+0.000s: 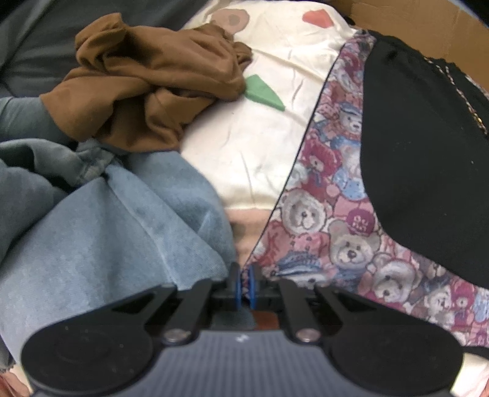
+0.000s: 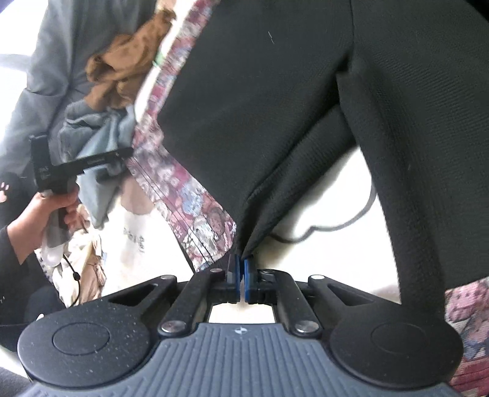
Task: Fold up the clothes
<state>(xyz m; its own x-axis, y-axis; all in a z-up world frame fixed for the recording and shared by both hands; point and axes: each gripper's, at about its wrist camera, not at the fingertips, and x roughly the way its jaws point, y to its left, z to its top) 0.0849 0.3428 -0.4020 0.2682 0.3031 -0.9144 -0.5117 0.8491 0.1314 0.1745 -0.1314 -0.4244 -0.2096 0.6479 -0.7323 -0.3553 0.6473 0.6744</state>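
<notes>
A black garment (image 1: pixel 421 158) lies spread over a teddy-bear print cloth (image 1: pixel 321 220); whether the two are one piece I cannot tell. My left gripper (image 1: pixel 243 282) is shut on the edge of the print cloth, which shows between the blue pads. In the right wrist view my right gripper (image 2: pixel 243 268) is shut on a pinched fold of the black garment (image 2: pixel 275 122), which rises tent-like from the pads. A hand (image 2: pixel 39 216) holds the left gripper (image 2: pixel 120 155) at the far left, beside the print cloth (image 2: pixel 195 201).
A crumpled brown garment (image 1: pixel 146 88) and blue denim (image 1: pixel 116 232) lie left on the cream bedsheet (image 1: pixel 269 146). A grey garment (image 1: pixel 18 122) sits at the far left and a cardboard box (image 1: pixel 421 21) at the top right. A dark cord (image 2: pixel 336 226) lies on the sheet.
</notes>
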